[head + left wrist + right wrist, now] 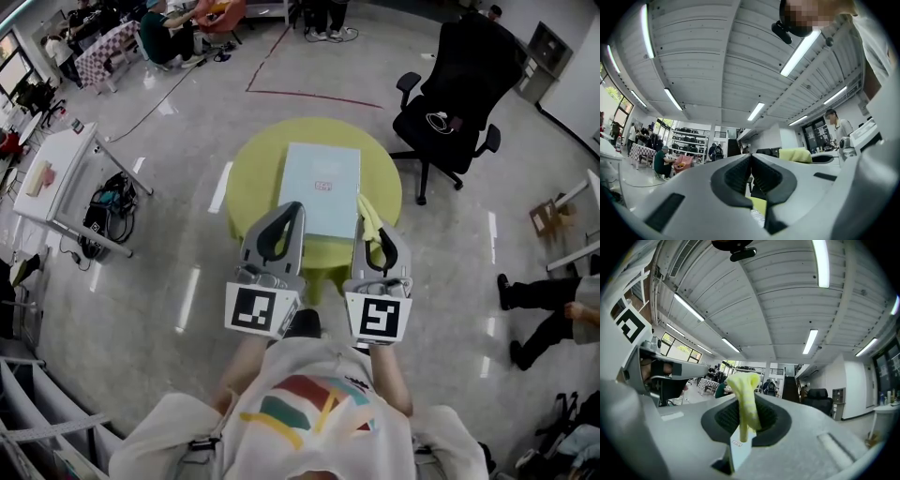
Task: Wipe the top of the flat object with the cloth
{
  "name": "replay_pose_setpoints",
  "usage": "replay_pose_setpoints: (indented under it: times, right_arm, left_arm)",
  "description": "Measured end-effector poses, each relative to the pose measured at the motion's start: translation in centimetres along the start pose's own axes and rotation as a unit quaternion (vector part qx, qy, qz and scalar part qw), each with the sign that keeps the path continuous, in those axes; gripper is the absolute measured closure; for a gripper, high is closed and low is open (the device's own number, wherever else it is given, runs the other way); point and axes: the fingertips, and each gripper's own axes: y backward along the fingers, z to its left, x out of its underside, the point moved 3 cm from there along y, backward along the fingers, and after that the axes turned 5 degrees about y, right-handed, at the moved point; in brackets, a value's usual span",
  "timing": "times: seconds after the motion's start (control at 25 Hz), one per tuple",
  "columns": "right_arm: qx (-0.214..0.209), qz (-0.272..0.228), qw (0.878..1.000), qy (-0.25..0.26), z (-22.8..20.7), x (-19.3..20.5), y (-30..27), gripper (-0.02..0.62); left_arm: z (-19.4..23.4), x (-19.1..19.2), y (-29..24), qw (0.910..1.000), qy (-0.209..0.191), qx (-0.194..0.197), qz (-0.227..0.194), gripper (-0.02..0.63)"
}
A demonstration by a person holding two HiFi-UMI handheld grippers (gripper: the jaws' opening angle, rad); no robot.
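Left tongs (291, 214) are pressed together on nothing, pointing forward over the near edge of the round counter (251, 183). A pale blue board (322, 183) lies flat on its middle. My right tongs (373, 232), alongside, pinch the yellow cloth (368, 214) by the board's right edge. Open floor (169, 281) lies all round.

The person wears a white short-sleeved T-shirt (309, 412) printed across the chest with slanting bands of red, teal and yellow. Grey straps (200, 444) with dark fittings lie at both shoulders. The left gripper (292, 210) and the right gripper (377, 234) have smooth pale grey shells, with black ribbed pads (737, 176) lining the inner faces of the jaws. At the near end of each gripper sits a cube (262, 309) faced with black-and-white square markers.
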Motion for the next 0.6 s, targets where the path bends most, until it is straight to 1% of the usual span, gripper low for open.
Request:
replay_pose_setpoints:
  times: [0.32, 0.6]
  right_arm:
    - [0.01, 0.013, 1.0, -0.019, -0.4, 1.0, 0.0, 0.568]
    - [0.009, 0.024, 1.0, -0.016, -0.7, 1.7, -0.1, 0.568]
  left_arm:
    - [0.0, 0.4, -0.1, 1.0, -0.002, -0.002, 0.003, 0.592]
    - [0.1, 0.9, -0.1, 0.9999, 0.001, -0.002, 0.014, 0.591]
